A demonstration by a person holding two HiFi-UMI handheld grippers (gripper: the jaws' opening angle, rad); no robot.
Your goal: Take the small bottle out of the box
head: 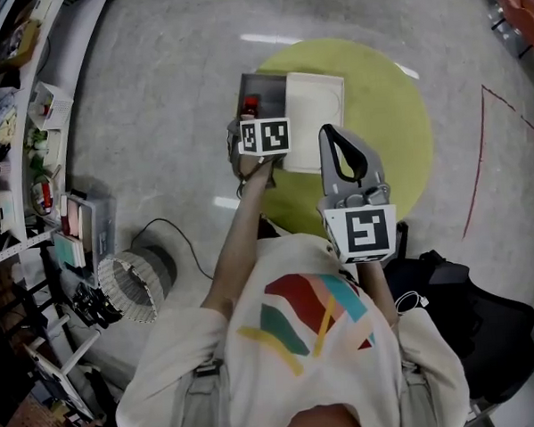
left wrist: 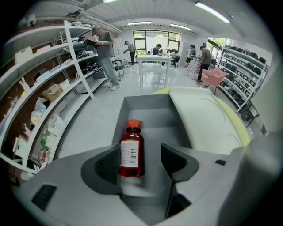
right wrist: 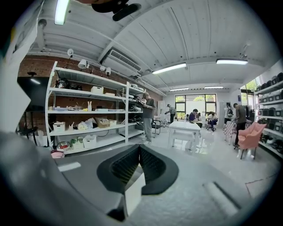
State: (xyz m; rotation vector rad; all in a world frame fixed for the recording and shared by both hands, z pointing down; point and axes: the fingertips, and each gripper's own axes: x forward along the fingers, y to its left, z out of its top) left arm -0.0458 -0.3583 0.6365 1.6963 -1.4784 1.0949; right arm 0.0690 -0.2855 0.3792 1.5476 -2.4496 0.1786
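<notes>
A small red bottle (left wrist: 131, 150) with an orange-red cap and a white label lies in the open grey box (left wrist: 148, 105) on the round yellow-green table (head: 384, 139). My left gripper (left wrist: 140, 151) is open, with a jaw on each side of the bottle; the left pad touches it and the right pad stands clear. In the head view the left gripper (head: 251, 120) reaches into the box (head: 265, 81), where the bottle (head: 250, 104) shows as a red spot. My right gripper (head: 328, 132) is shut on nothing, held above the table's near side and facing out into the room (right wrist: 138, 148).
The box's white lid (head: 315, 116) lies open to the right of the box. Shelving (head: 31, 131) full of items lines the left. A wire basket (head: 128, 285) and cable lie on the floor, and a black chair (head: 468, 305) is at the right. People stand far off.
</notes>
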